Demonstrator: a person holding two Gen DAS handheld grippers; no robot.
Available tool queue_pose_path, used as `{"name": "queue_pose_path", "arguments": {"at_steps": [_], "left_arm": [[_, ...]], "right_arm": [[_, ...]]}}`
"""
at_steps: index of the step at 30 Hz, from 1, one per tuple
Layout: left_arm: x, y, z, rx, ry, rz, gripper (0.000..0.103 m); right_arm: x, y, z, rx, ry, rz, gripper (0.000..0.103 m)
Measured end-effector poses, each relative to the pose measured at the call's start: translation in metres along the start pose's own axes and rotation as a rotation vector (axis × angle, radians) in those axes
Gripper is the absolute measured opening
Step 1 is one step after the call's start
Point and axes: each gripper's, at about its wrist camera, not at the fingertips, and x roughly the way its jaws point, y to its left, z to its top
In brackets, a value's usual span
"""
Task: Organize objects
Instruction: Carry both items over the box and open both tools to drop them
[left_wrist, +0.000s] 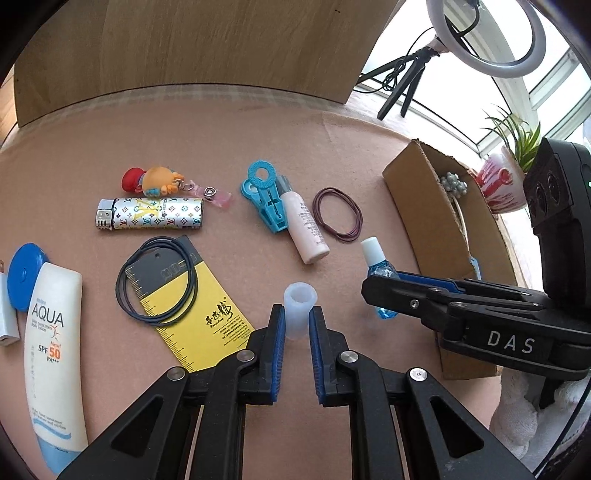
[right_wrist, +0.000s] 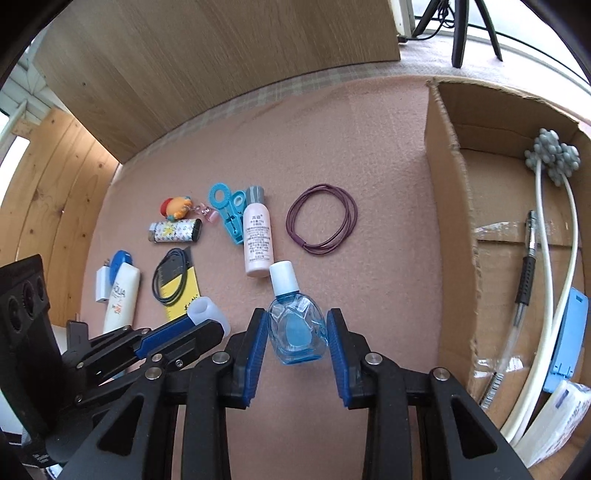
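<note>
Holding a small white tube (left_wrist: 299, 308) between its two blue pads, the left gripper (left_wrist: 298, 328) sits low over the pink worktop (left_wrist: 229, 140). Both pads touch the sides of the tube, so it is clamped on it. The tube stands up with its open end on top.

The right gripper (right_wrist: 297, 332) has a little blue bottle (right_wrist: 295, 328) with a white cap between its pads. The pads are right beside the glass on both sides, but I cannot tell if they press on it. The bottle lies with its cap pointing away from the gripper.

A cardboard box (right_wrist: 448, 229) stands on the right side of the worktop. Inside it are a pen (right_wrist: 526, 266), a white bendy stick with a grey bumpy ball on top (right_wrist: 554, 157) and a blue flat thing (right_wrist: 569, 332).

Many things lie spread out on the worktop. A pink bottle (right_wrist: 256, 240) lies just beside a light blue clip (right_wrist: 231, 216). A purple band ring (right_wrist: 321, 219) lies between the pink bottle and the box. A lighter (left_wrist: 149, 218) with a colourful pattern lies below a small toy keychain (left_wrist: 155, 181). A black band ring (left_wrist: 157, 282) rests on a yellow and black card (left_wrist: 195, 314). A white sunscreen tube (left_wrist: 53, 350) lies on the far left, partly over a round blue disc (left_wrist: 24, 275).

A hand in a white glove (left_wrist: 517, 417) shows under the right gripper.
</note>
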Motion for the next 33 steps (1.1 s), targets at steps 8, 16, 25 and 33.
{"name": "queue_pose_path", "arguments": {"at_steps": [8,16,25,33], "left_arm": [[-0.021,-0.017,0.002,0.006,-0.035,-0.038,0.014],[-0.028,-0.055,0.014,0.053,-0.057,-0.069,0.014],[-0.015,-0.121,0.03,0.127,-0.065,-0.113,0.014],[0.007,-0.166,0.04,0.185,-0.045,-0.112,0.014]], "right_arm": [[-0.037,-0.011,-0.005,0.029,-0.066,0.066,0.03],[-0.084,-0.042,-0.011,0.06,-0.159,0.032,0.03],[-0.118,-0.093,-0.02,0.109,-0.232,-0.077,0.03],[-0.124,-0.121,-0.02,0.117,-0.26,-0.151,0.03]]}}
